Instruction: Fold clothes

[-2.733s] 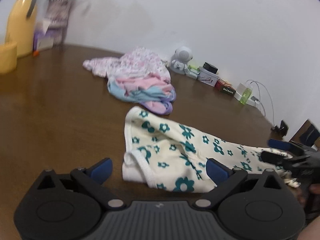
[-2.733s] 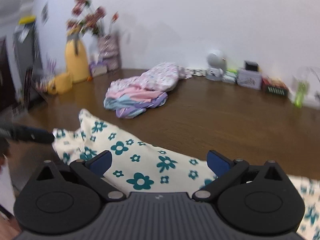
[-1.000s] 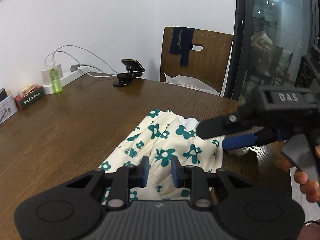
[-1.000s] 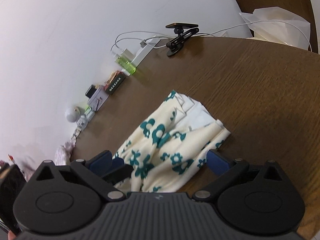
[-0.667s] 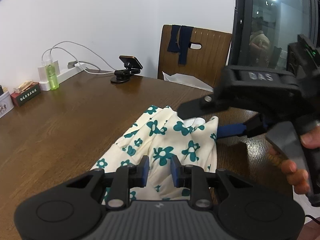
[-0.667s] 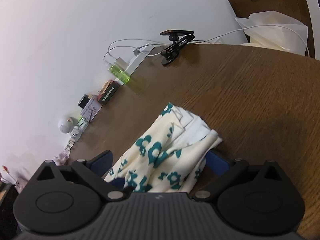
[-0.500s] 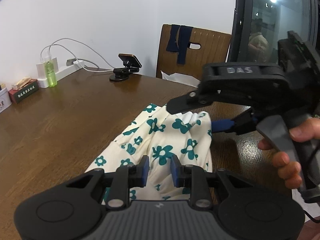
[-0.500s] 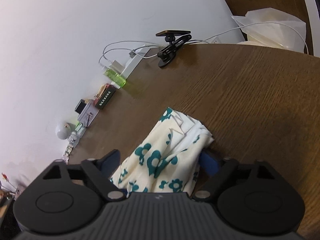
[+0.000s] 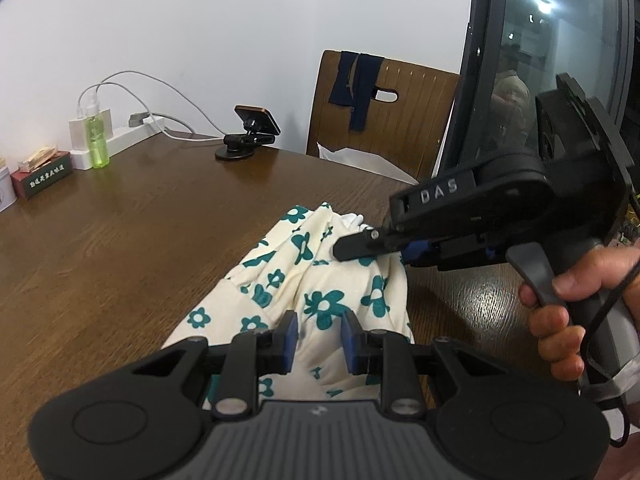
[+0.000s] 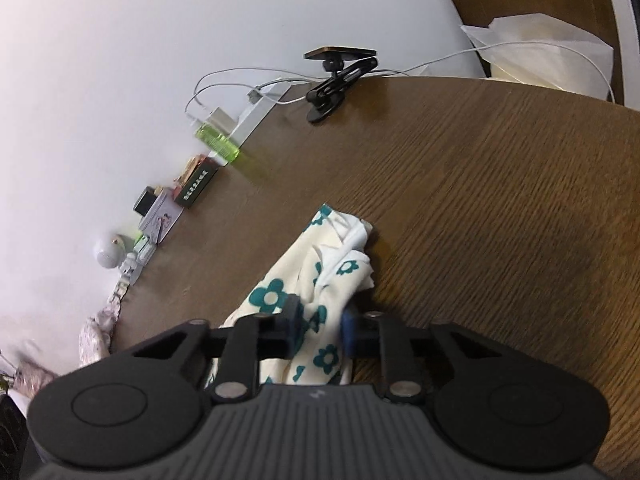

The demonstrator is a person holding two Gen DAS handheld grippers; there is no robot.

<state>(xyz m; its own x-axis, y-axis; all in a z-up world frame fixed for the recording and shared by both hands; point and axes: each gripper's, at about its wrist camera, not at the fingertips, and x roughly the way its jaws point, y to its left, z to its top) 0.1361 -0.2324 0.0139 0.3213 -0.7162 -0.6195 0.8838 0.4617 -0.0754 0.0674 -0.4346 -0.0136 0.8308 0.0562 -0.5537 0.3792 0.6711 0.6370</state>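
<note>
Both grippers pinch the cream garment with teal flowers (image 9: 316, 280), which lies bunched on the brown wooden table (image 9: 120, 232). The left gripper (image 9: 318, 338) points level over the cloth, its blue pads clenched on a fold near the camera. The right gripper (image 9: 372, 246) reaches in from the right side, a hand (image 9: 576, 308) wrapped round its handle; in its own view its fingers (image 10: 294, 316) squeeze the cloth near the far bunched end

Garment (image 9: 320, 280) on table (image 9: 120, 240), chair (image 9: 384, 108) behind table, bottle (image 9: 96, 138) by far wall
</note>
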